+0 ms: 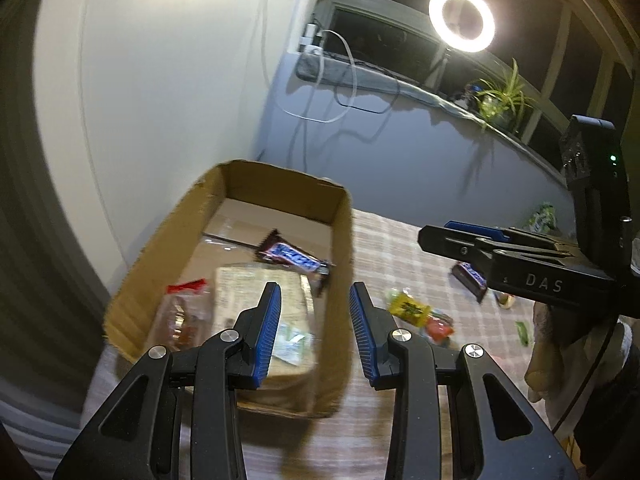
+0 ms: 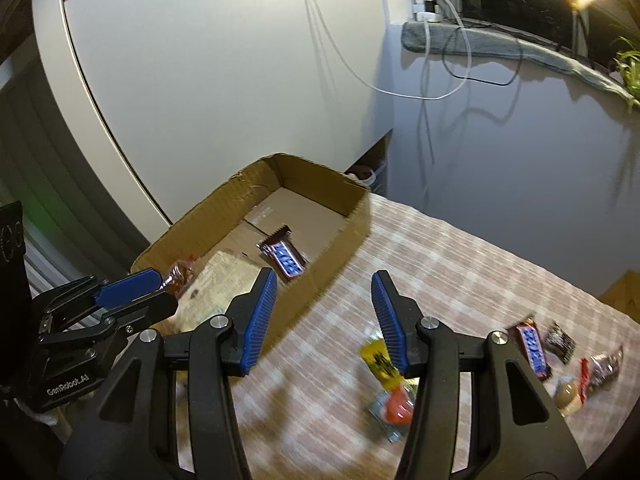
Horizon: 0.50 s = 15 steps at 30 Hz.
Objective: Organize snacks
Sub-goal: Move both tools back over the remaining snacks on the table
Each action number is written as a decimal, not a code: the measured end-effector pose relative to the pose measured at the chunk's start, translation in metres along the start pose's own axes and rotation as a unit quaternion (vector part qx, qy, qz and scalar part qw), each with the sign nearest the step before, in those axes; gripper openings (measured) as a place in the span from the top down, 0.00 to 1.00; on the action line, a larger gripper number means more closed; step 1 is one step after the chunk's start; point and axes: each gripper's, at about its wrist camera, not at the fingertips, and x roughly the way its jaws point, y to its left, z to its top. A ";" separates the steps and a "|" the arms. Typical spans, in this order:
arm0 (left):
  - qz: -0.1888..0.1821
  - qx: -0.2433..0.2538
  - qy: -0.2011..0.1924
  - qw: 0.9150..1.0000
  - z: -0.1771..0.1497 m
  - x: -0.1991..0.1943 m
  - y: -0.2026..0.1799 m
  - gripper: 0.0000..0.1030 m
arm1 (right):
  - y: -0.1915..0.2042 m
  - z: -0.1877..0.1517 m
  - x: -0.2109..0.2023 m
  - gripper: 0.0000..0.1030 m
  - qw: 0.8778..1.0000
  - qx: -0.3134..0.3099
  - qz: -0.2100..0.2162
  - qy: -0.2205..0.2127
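Note:
An open cardboard box (image 1: 188, 236) (image 2: 344, 236) holds a Snickers bar (image 1: 294, 258) (image 2: 286, 260), a flat pale packet (image 1: 260, 292) (image 2: 228, 276) and a clear red-topped packet (image 1: 186, 312) (image 2: 182, 272). My left gripper (image 1: 314, 296) is open and empty above the box's right wall; it also shows in the right wrist view (image 2: 132, 284). My right gripper (image 2: 324, 280) is open and empty above the cloth beside the box; it also shows in the left wrist view (image 1: 460, 234). Loose on the checked cloth lie a second Snickers (image 2: 532, 346) (image 1: 470, 276), a yellow packet (image 2: 378, 360) (image 1: 408, 306), an orange-red packet (image 2: 396, 404) (image 1: 438, 328) and a dark wrapper (image 2: 562, 340).
The checked tablecloth (image 2: 440, 272) runs right of the box. More small snacks (image 2: 588, 376) lie at the right edge. A white cabinet (image 2: 200, 80) stands behind the box. Cables (image 1: 344, 80) hang on the wall, under a sill with a ring light (image 1: 462, 18) and a plant (image 1: 502, 96).

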 end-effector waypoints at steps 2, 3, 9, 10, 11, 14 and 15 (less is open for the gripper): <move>-0.008 0.006 0.002 1.000 -0.001 0.002 -0.008 0.67 | -0.008 -0.007 -0.012 0.50 1.000 0.003 -0.009 -0.005; -0.011 0.007 0.003 1.000 -0.002 0.002 -0.012 0.67 | -0.014 -0.010 -0.018 0.50 1.000 0.007 -0.014 -0.007; -0.037 0.023 0.019 0.999 -0.008 0.010 -0.037 0.67 | -0.048 -0.034 -0.052 0.50 0.999 0.032 -0.039 -0.013; -0.041 0.026 0.021 0.999 -0.009 0.012 -0.041 0.67 | -0.055 -0.040 -0.058 0.50 0.998 0.037 -0.045 -0.012; -0.044 0.029 0.024 0.998 -0.011 0.013 -0.045 0.67 | -0.061 -0.045 -0.061 0.50 0.998 0.040 -0.051 -0.011; -0.054 0.036 0.032 0.997 -0.015 0.018 -0.056 0.67 | -0.077 -0.062 -0.072 0.50 0.996 0.049 -0.071 -0.006; -0.056 0.038 0.035 0.997 -0.016 0.020 -0.059 0.67 | -0.083 -0.068 -0.076 0.50 0.996 0.052 -0.077 -0.003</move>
